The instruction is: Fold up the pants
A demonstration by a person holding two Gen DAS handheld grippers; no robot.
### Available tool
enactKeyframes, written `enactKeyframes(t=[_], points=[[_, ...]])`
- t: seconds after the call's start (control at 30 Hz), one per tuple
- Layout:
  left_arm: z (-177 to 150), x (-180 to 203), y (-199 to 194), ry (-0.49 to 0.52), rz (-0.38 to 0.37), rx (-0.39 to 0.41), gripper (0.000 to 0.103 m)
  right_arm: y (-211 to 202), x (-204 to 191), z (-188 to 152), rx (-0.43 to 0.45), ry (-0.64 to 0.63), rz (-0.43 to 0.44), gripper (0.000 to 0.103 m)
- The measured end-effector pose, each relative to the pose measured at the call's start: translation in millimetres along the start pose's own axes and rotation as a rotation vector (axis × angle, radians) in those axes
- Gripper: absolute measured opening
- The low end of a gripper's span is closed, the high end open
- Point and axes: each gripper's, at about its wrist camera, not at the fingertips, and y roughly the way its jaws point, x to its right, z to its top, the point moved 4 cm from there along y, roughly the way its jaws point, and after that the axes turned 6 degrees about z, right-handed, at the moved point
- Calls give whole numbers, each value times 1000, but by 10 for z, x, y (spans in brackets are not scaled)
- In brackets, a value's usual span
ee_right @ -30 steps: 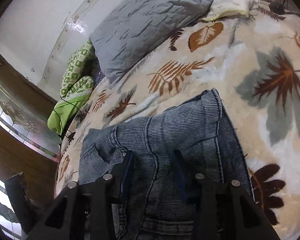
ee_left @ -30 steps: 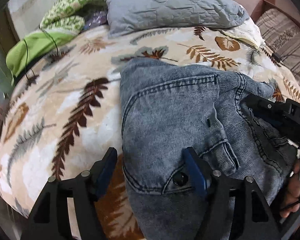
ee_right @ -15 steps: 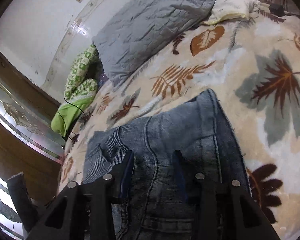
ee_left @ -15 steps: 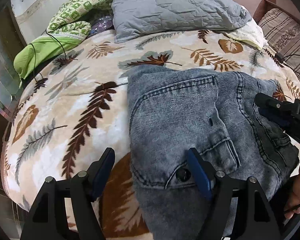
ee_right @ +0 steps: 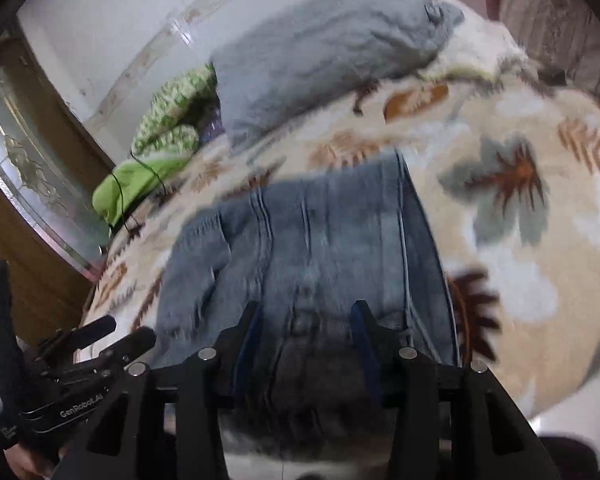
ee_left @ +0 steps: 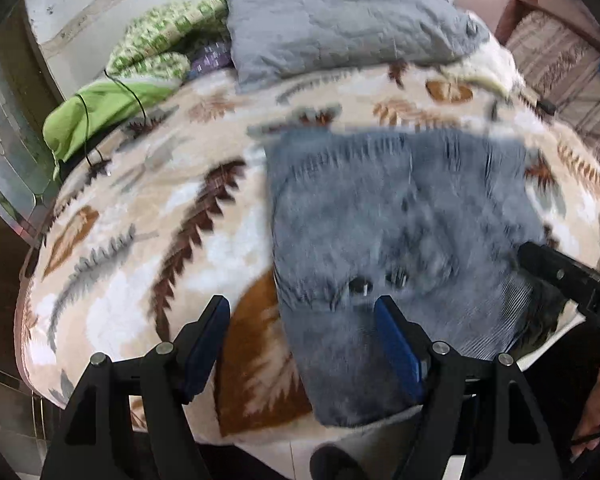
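Observation:
Folded blue denim pants [ee_left: 396, 216] lie on a leaf-patterned blanket [ee_left: 140, 208] near the bed's front edge; both views are motion-blurred. They also show in the right wrist view [ee_right: 312, 248]. My left gripper [ee_left: 300, 344] is open, above the pants' near left edge, holding nothing. My right gripper [ee_right: 306, 332] is open with the pants' near edge between its fingers, apart from the cloth. The right gripper [ee_left: 564, 280] shows at the left wrist view's right edge, and the left gripper [ee_right: 80, 352] at the right wrist view's lower left.
A grey pillow [ee_left: 340, 28] lies at the bed's far side, with green bedding [ee_left: 112, 100] and a black cable [ee_left: 88, 128] at the far left. A wooden glass-panelled door [ee_right: 28, 184] stands left of the bed. A striped sofa [ee_left: 556, 52] is at the far right.
Both grippers have pulled back toward the bed's front edge and away from the pants, staying open. The pants lie where they were.

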Motion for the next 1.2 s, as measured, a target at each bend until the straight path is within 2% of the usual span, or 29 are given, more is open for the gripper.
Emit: enactKeyframes(t=[0.1,0.2,0.3,0.5,0.67,0.77,0.87,0.93,0.97,1.1,1.2], points=[[-162,74,165,12,9,-23,76,49,11,-50,-23,-21,-17,51],[-143,62,145,17,7,-23,77,49,-7,-56,-37,-38,-28,51],[-71,17,111,8,-8,-43,77,7,17,41,-47,9,-8,51],[315,-111,81,-13,25,8,77,-36,-9,489,17,-5,-25,51],[703,-167,366,-49,62,-19,77,150,-61,813,41,-13,-14,51],[899,-130,538,-80,46,-42,77,324,-85,954,44,1,-14,51],[1065,-22,672,-73,56,-36,78,565,-44,1028,7,3,-34,62],[1121,44,818,-66,72,-68,78,820,47,989,-70,6,-87,66],[1136,73,900,-62,82,-88,79,906,114,977,-72,19,-81,71],[1181,58,1059,-95,81,-94,81,950,205,1024,-66,41,-48,74],[1164,98,1079,-75,110,-69,81,975,203,1021,-56,25,-51,75]])
